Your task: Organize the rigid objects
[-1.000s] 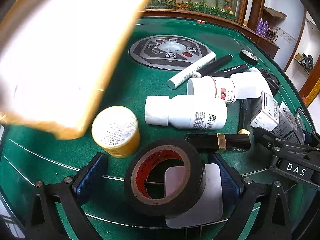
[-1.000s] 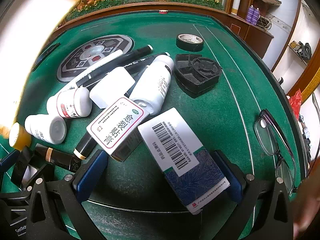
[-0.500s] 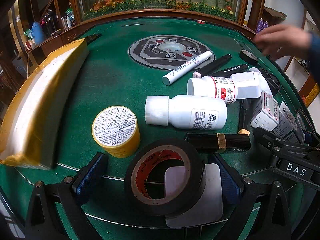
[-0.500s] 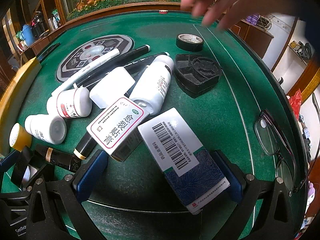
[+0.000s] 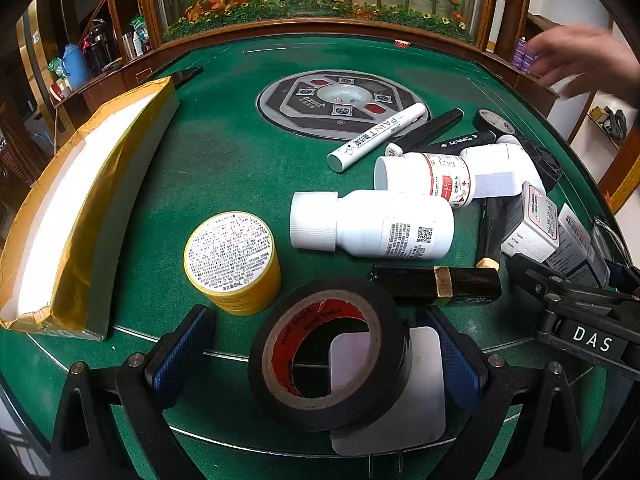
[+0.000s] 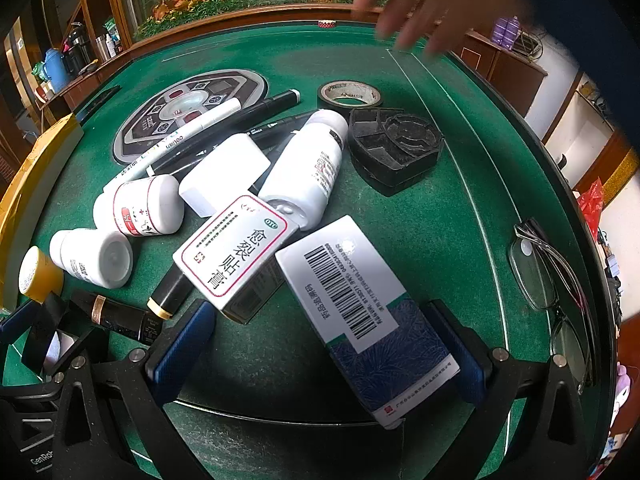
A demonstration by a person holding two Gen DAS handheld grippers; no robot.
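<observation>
Nothing sorted yet: white plastic bottles, cardboard boxes heaped on green felt table; yellow-taped white tray unfilled; left gripper, right gripper both spread, nothing clamped

We note a green felt table with wooden rim. Lying on it: black tape roll, yellow tin, white bottles, paint marker, medicine boxes, eyeglasses, yellow-taped box.
</observation>
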